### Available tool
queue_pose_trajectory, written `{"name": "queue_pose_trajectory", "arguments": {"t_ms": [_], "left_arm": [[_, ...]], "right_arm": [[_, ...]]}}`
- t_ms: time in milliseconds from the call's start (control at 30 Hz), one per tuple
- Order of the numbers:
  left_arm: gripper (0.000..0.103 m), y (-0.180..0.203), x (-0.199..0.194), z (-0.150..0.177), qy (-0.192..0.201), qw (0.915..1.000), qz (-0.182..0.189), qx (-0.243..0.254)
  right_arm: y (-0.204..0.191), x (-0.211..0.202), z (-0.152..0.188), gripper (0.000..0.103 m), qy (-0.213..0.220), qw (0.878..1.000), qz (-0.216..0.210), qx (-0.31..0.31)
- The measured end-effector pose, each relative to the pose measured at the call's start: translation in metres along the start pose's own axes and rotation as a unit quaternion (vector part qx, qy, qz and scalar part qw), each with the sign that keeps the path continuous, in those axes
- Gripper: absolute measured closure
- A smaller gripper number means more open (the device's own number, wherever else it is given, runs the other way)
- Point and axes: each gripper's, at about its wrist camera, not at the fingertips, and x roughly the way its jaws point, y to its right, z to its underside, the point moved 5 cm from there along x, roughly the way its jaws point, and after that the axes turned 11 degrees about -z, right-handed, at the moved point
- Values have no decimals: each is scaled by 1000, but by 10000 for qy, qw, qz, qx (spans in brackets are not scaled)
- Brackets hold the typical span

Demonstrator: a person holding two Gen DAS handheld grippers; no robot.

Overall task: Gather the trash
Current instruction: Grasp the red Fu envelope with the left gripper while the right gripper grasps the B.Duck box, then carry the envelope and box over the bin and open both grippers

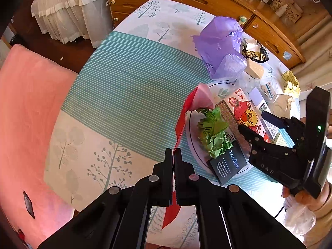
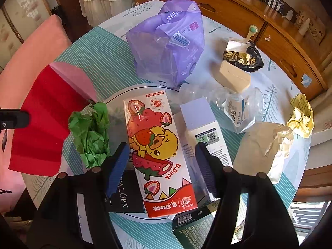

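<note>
A: Any free room?
B: Bare striped cloth (image 1: 128,87) toward ten o'clock.
A: Obstacles?
B: Purple bag (image 2: 168,43) at twelve; boxes, crumpled paper (image 2: 300,116) crowd two o'clock.

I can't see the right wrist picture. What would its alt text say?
An open right gripper hovers over a B.Duck carton on a cluttered round table. Around it lie crumpled green paper, a purple plastic bag and a red bag held by the left gripper.

"B.Duck" on strawberry carton (image 2: 154,151), printed twice; "TALOPN" on black card (image 2: 124,199), also left view (image 1: 228,166); "DAS" embossed on right gripper (image 1: 254,124); purple bag (image 2: 168,43) print unreadable.
</note>
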Motion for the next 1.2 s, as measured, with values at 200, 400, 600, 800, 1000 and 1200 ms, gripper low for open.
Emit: {"name": "queue_pose_trajectory", "arguments": {"t_ms": [200,400,600,800,1000,1200], "left_arm": [[101,-14,-10,9,31,10000,7,-88],[101,-34,-13,14,54,9993,-5,-374],[101,-52,-16,20,88,9983,-36,-570],[101,-65,-24,29,156,9979,57,-626],[101,-75,-44,48,337,9983,227,-425],[101,-92,-70,85,587,9970,489,104]], "right_arm": [[-12,4,-3,38,-174,9996,-37,-237],[-19,20,9,38,-598,9977,-319,-76],[-9,19,19,54,-486,9950,-656,572],[-20,-19,18,55,103,9970,-508,569],[-54,-72,33,56,565,9946,-519,701],[-121,-113,81,55,785,9903,-521,1017]]}}
